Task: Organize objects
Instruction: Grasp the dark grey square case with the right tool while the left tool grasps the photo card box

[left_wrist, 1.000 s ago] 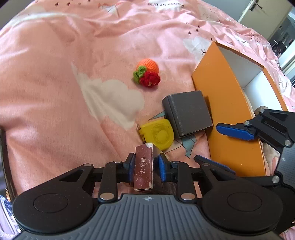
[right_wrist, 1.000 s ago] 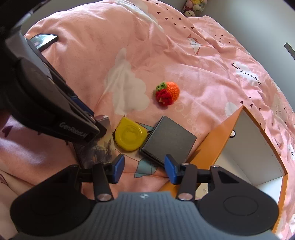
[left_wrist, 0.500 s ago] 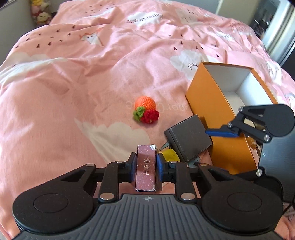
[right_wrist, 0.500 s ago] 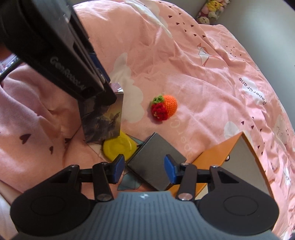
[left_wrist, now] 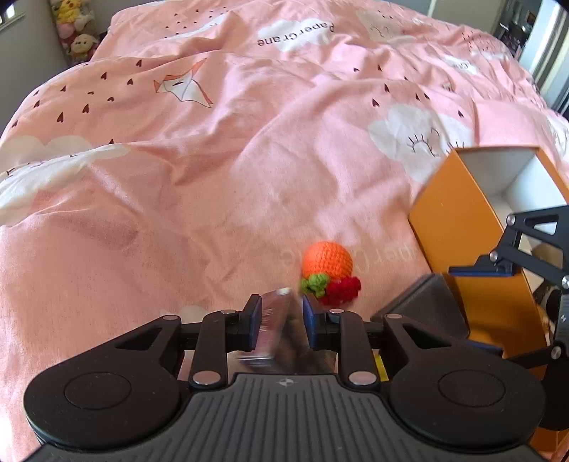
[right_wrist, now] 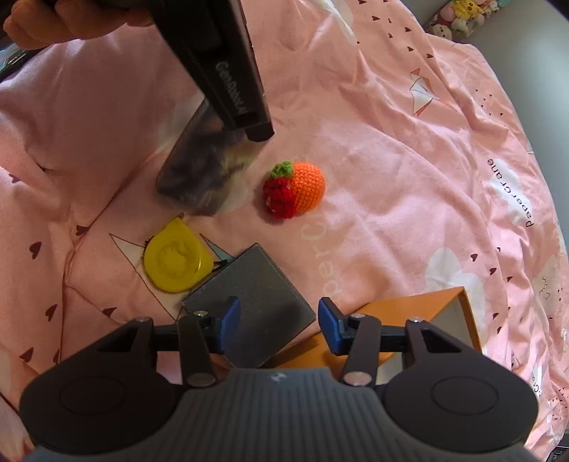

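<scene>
We're looking at a bed under a pink duvet [left_wrist: 220,149] printed with clouds, hearts and paper cranes. Plush toys [left_wrist: 76,33] are sitting by the grey wall [right_wrist: 526,42]. Daylight is falling across the fabric; a doorway [left_wrist: 533,32] is showing far right.

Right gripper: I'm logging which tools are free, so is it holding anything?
No, the right gripper is open with nothing between its blue pads, hovering above the gray box.

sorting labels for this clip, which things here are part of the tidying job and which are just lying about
Part of the job:
- small book, in the left gripper
- crochet fruit
- yellow tape measure
- grey case
- orange box
- right gripper, open

Just lying about:
- pink duvet
- plush toys
</scene>
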`<state>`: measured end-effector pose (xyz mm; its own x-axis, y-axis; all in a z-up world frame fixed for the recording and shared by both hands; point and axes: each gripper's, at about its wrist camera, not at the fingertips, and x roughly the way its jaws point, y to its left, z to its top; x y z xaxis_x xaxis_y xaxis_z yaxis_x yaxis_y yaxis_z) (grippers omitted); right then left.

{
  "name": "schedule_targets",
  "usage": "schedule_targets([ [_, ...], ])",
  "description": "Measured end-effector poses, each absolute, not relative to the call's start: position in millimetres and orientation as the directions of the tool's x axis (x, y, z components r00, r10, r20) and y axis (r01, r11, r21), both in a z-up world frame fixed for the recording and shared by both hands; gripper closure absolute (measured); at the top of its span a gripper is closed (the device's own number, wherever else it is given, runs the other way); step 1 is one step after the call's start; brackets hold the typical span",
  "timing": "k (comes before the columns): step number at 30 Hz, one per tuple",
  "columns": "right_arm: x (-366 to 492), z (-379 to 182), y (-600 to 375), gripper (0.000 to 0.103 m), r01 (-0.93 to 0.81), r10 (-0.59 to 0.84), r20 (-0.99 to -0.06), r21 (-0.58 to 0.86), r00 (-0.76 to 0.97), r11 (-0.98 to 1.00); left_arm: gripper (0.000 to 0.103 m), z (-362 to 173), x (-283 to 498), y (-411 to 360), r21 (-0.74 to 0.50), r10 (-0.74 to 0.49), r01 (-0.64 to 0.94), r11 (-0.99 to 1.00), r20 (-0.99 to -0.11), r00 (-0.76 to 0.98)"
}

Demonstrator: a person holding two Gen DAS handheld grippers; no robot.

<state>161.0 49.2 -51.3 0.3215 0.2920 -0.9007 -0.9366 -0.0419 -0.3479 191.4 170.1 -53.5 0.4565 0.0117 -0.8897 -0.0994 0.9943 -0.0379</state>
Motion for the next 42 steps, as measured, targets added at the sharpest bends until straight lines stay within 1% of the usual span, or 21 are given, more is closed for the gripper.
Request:
schedule_targets([
  [2, 165.4, -51.9, 51.7, 0.052, -0.941, 0.286, -0.907, -0.335, 0.308, -0.049, 0.064, -52.8, 191.3, 175.9, -0.069, -0.006, -0.119, 0.99, -0.888, 0.46],
  [4, 168.9, -51.4, 52.9, 0.05, -0.946, 0.287, -0.914, -0.317, 0.286, -0.066, 0.051, -50.1, 187.4, 180.3, -0.068, 0.01, -0.15, 0.986, -0.885, 0.466],
  [5, 170.1, -50.5, 52.9, 0.043, -0.949, 0.289, -0.918, -0.305, 0.271, -0.077, 0.048, -48.0, 184.3, 182.0, -0.063, 0.022, -0.165, 0.984, -0.884, 0.468],
  [7, 171.9, -48.5, 52.4, 0.036, -0.954, 0.288, -0.927, -0.281, 0.242, -0.103, 0.039, -45.5, 177.1, 186.9, -0.068, 0.032, -0.207, 0.976, -0.893, 0.448],
  [9, 172.5, -48.0, 52.4, 0.035, -0.953, 0.279, -0.933, -0.273, 0.228, -0.132, 0.036, -47.5, 170.3, 194.1, -0.108, 0.013, -0.276, 0.955, -0.915, 0.402],
  [12, 172.1, -49.1, 52.1, 0.035, -0.945, 0.267, -0.934, -0.286, 0.238, -0.156, 0.032, -57.1, 158.0, 205.4, -0.21, -0.06, -0.395, 0.895, -0.931, 0.361],
  [14, 173.0, -48.6, 52.0, 0.035, -0.948, 0.264, -0.938, -0.274, 0.227, -0.16, 0.032, -63.9, 153.6, 207.9, -0.245, -0.078, -0.445, 0.861, -0.929, 0.361],
  [17, 175.6, -47.0, 51.0, 0.035, -0.955, 0.269, -0.942, -0.251, 0.203, -0.159, 0.031, -73.3, 153.1, 207.7, -0.242, -0.048, -0.513, 0.824, -0.931, 0.363],
  [21, 175.6, -48.2, 49.1, 0.035, -0.951, 0.272, -0.946, -0.236, 0.178, -0.201, 0.03, -89.6, 156.8, 210.5, -0.273, -0.062, -0.584, 0.764, -0.933, 0.355],
  [22, 175.2, -49.0, 48.9, 0.034, -0.947, 0.267, -0.949, -0.23, 0.168, -0.224, 0.03, -91.9, 157.8, 211.1, -0.271, -0.051, -0.6, 0.753, -0.932, 0.358],
  [25, 172.9, -51.4, 47.1, 0.019, -0.92, 0.265, -0.956, -0.211, 0.125, -0.329, 0.03, -100.7, 161.0, 214.4, -0.303, -0.064, -0.631, 0.714, -0.926, 0.373],
  [27, 171.6, -55.6, 48.6, 0.018, -0.901, 0.245, -0.963, -0.2, 0.109, -0.386, 0.031, -105.8, 163.8, 215.0, -0.295, -0.051, -0.65, 0.701, -0.929, 0.367],
  [30, 169.3, -65.8, 53.8, 0.016, -0.868, 0.204, -0.971, -0.207, 0.126, -0.452, 0.036, -112.1, 165.6, 212.5, -0.28, -0.032, -0.657, 0.7, -0.931, 0.363],
  [33, 166.6, -74.8, 57.2, 0.013, -0.839, 0.173, -0.977, -0.198, 0.126, -0.507, 0.039, -116.4, 164.2, 209.0, -0.29, -0.026, -0.646, 0.706, -0.922, 0.386],
  [36, 163.1, -84.6, 60.1, 0.012, -0.804, 0.166, -0.973, -0.228, 0.162, -0.55, 0.041, -116.9, 160.7, 206.2, -0.291, -0.017, -0.622, 0.727, -0.913, 0.408],
  [38, 163.2, -90.9, 63.1, 0.012, -0.79, 0.159, -0.969, -0.248, 0.191, -0.561, 0.045, -115.5, 158.8, 205.4, -0.289, -0.011, -0.604, 0.742, -0.907, 0.42],
  [40, 165.8, -92.1, 66.3, 0.012, -0.799, 0.143, -0.974, -0.226, 0.176, -0.557, 0.053, -113.8, 157.3, 204.9, -0.283, -0.006, -0.578, 0.766, -0.901, 0.433],
  [41, 167.5, -92.1, 67.6, 0.013, -0.806, 0.136, -0.976, -0.217, 0.169, -0.551, 0.054, -112.8, 156.5, 204.7, -0.281, -0.007, -0.565, 0.776, -0.899, 0.438],
  [42, 169.0, -92.3, 68.4, 0.014, -0.812, 0.129, -0.978, -0.21, 0.166, -0.545, 0.06, -110.9, 154.9, 204.5, -0.28, -0.004, -0.554, 0.784, -0.895, 0.446],
])
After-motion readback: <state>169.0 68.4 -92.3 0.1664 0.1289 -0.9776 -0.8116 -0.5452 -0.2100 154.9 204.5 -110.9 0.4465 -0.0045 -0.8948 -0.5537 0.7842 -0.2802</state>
